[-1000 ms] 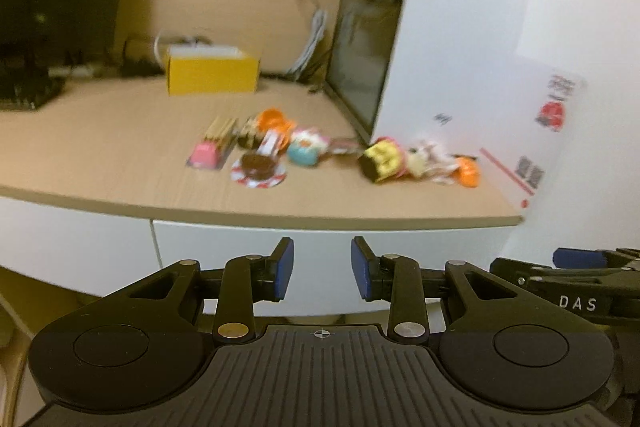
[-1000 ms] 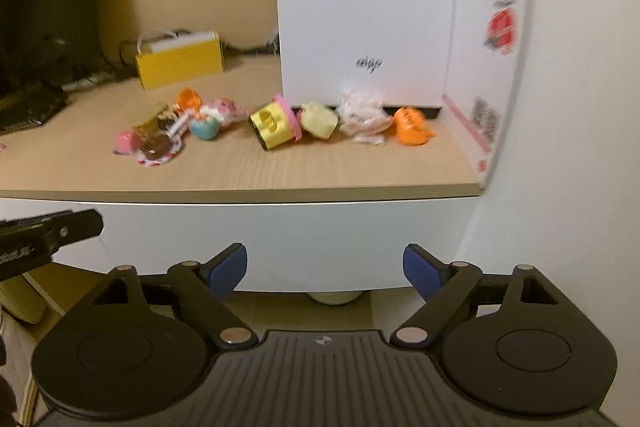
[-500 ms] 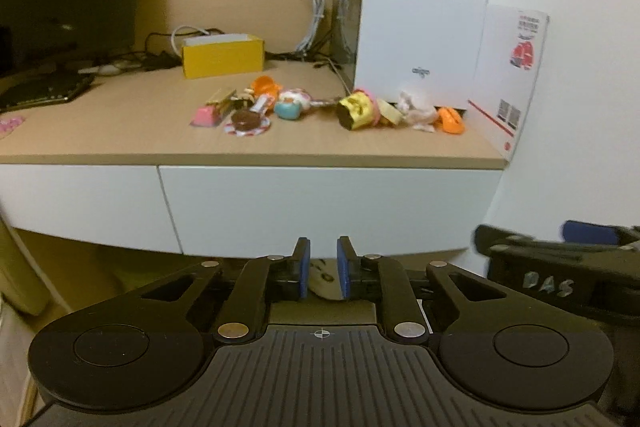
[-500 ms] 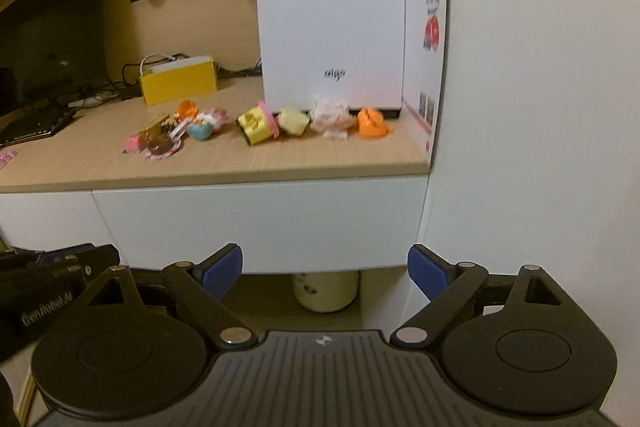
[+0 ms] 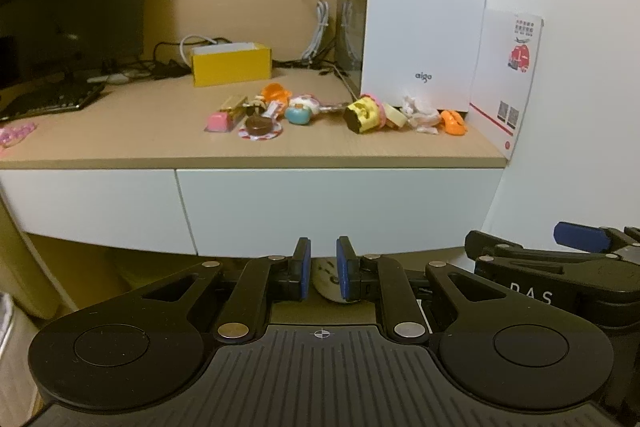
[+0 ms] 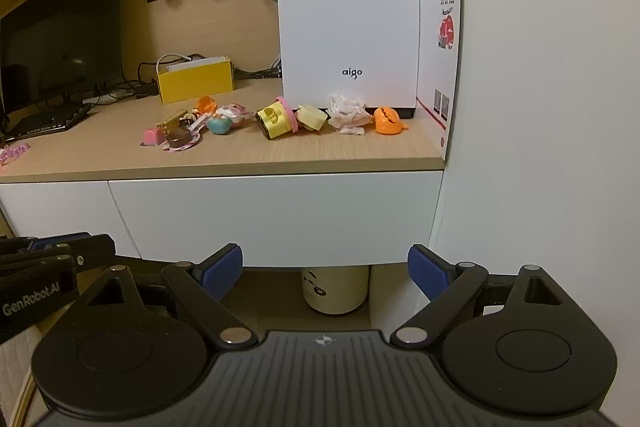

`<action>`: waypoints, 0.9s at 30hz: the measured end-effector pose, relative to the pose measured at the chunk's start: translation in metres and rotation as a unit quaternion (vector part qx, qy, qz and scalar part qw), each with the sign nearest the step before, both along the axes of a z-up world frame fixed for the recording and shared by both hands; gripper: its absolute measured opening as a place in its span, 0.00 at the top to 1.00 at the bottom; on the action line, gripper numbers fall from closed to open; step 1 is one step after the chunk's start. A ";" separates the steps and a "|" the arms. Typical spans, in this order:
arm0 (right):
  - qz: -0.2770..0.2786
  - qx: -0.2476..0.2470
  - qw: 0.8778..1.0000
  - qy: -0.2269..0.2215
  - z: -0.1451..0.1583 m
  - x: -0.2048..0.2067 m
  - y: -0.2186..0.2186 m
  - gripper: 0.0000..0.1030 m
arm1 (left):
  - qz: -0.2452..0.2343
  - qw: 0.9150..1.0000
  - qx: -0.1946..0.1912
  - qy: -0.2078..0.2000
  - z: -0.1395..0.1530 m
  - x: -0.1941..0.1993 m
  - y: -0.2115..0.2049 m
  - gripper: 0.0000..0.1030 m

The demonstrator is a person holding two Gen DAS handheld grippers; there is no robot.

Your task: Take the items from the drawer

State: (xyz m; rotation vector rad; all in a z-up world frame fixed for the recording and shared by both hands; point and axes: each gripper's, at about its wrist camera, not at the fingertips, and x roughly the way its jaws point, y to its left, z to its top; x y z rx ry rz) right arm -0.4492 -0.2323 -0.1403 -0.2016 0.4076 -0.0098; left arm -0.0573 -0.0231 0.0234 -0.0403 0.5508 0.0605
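Your left tool (image 5: 323, 269) is nearly closed, empty; right tool (image 6: 325, 273) gapes wide before the shut drawer (image 6: 272, 217) under the bench (image 6: 240, 157).

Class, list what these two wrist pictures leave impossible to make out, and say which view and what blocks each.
- Contents of the white right-hand drawer: both views, its closed front hides them.
- Cream jar under the desk: right wrist view, the drawer's lower edge cuts off its top.
- Small print on the white leaflet with red picture: both views, too small.
- Dark keyboard: left wrist view, too dim for detail.
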 end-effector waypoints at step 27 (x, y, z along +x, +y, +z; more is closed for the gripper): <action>0.001 -0.002 1.000 0.010 -0.005 0.001 0.002 0.12 | -0.011 1.000 -0.010 0.003 -0.004 0.000 -0.003 0.84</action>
